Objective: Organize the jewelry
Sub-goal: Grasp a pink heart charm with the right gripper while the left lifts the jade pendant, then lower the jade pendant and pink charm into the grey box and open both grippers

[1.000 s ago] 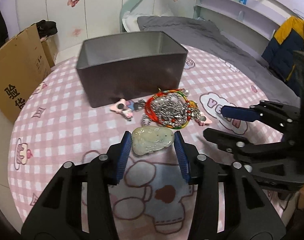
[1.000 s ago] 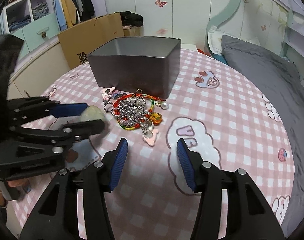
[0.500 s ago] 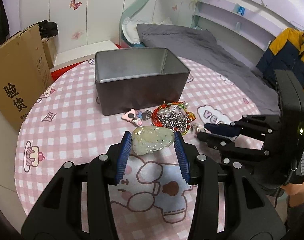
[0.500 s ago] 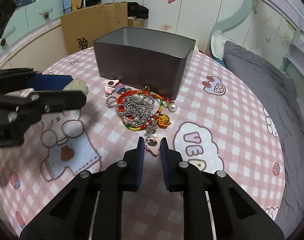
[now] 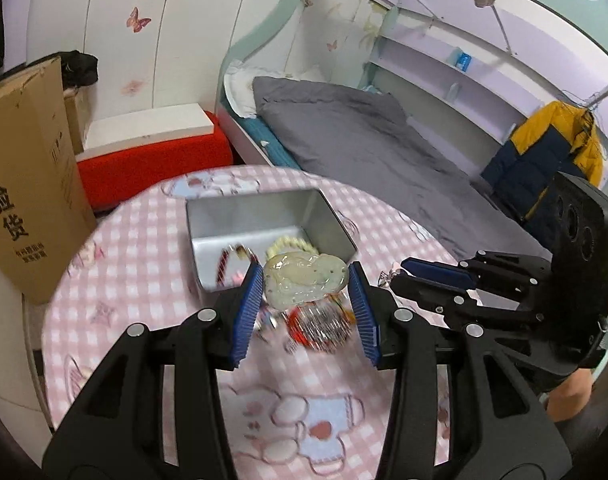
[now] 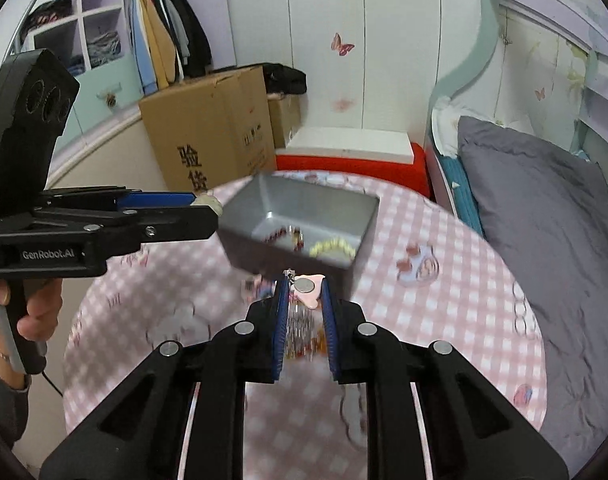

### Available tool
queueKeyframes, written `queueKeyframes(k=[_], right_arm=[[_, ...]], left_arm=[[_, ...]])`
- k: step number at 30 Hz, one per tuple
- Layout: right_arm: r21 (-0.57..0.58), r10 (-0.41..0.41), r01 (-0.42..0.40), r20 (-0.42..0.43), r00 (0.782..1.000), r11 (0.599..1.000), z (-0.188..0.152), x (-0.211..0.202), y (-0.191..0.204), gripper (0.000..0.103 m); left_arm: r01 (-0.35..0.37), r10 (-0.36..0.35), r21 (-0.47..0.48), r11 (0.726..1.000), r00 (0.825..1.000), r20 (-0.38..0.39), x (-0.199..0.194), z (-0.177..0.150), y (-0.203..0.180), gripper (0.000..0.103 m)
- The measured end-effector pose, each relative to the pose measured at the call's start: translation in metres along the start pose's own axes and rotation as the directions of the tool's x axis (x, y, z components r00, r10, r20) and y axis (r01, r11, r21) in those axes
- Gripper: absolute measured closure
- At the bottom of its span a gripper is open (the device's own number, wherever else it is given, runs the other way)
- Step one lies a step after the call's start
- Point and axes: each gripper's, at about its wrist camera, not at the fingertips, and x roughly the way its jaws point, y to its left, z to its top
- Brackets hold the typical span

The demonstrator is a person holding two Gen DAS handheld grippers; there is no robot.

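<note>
My left gripper [image 5: 304, 292] is shut on a pale green jade pendant [image 5: 304, 282] and holds it in the air in front of the grey metal box [image 5: 208, 208]. My right gripper [image 6: 304, 292] is shut on a pink charm [image 6: 309, 295] with a silver disc; a tangle of chains and red cords [image 6: 302, 332] hangs from it, blurred. The box [image 6: 248, 198] holds a red bracelet [image 6: 286, 236] and a yellow bead bracelet [image 6: 332, 246]. The left gripper also shows in the right wrist view [image 6: 208, 208], and the right gripper shows in the left wrist view [image 5: 404, 272].
The round table has a pink checked cloth [image 5: 144, 264]. A cardboard box [image 5: 24, 184] stands to its left, a red and white bench [image 5: 152, 160] behind it, and a bed with a grey cover [image 5: 364, 136] to the right.
Both grippers have risen well above the table. The left carries the jade pendant up. The right has closed on the pink charm and lifted the tangle of chains off the cloth.
</note>
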Motion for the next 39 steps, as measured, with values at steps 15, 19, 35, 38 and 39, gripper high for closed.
queueKeyframes(k=[15,19,35,38,39], right_arm=[[-0.007,0.028,-0.029,-0.110,0.994,1.000,0.034,0.072,-0.006,0.088],[-0.007,0.028,-0.030,-0.132,0.991,1.000,0.030,0.083,-0.007,0.088],[-0.006,0.005,-0.006,-0.132,0.991,1.000,0.027,0.085,-0.014,0.082],[-0.001,0.012,-0.012,-0.123,0.992,1.000,0.027,0.081,-0.017,0.077],[-0.005,-0.006,0.005,-0.118,0.993,1.000,0.027,0.078,-0.017,0.074]], left_arm=[[-0.037,0.029,-0.052,0.998,0.986,-0.162,0.076,0.027,0.030,0.060],[-0.055,0.047,-0.038,0.998,0.982,-0.185,0.086,0.027,0.030,0.060],[-0.059,0.051,-0.028,0.998,0.974,-0.221,0.103,0.025,0.031,0.059],[-0.066,0.059,-0.023,0.998,0.973,-0.225,0.104,0.026,0.029,0.059],[-0.072,0.066,-0.018,0.997,0.972,-0.226,0.105,0.026,0.029,0.059]])
